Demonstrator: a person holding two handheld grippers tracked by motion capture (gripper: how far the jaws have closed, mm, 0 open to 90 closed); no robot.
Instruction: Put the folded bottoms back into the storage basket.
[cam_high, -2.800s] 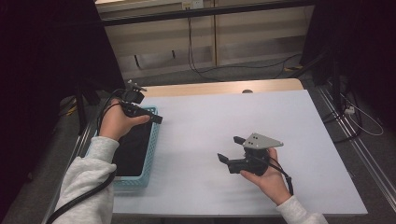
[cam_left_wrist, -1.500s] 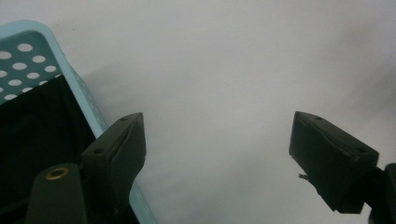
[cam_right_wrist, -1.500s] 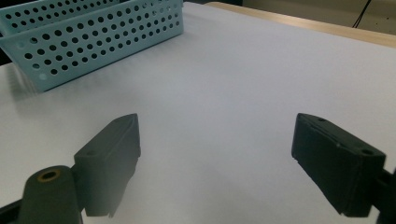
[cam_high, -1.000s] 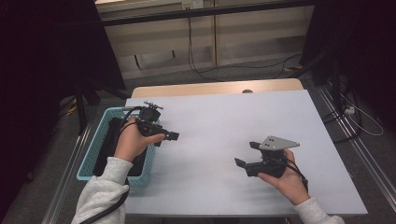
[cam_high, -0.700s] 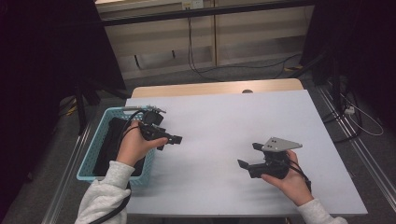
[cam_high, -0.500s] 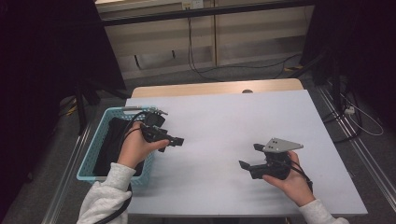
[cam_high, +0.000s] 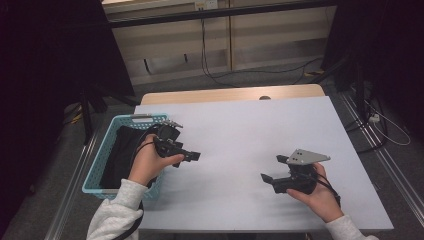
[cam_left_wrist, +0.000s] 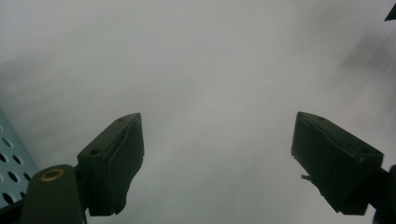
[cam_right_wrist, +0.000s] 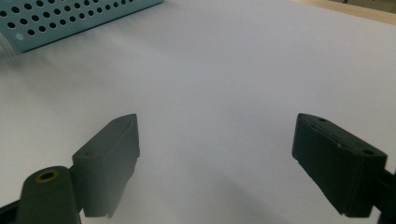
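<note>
We see the white table (cam_high: 240, 135) evenly lit from above, while the room around it stays dark. In the left gripper view the surface is hazy and out of focus, greyish. In the right gripper view the basket (cam_right_wrist: 70, 18) is sharp; soft shadows lie below.

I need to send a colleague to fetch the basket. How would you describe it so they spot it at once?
Start at the white table and go to its left edge, beside the left hand-held gripper. There sits the basket: a light blue plastic rectangle with walls full of small round holes and dark fabric inside. It is the single coloured container on the plain white surface.
</note>
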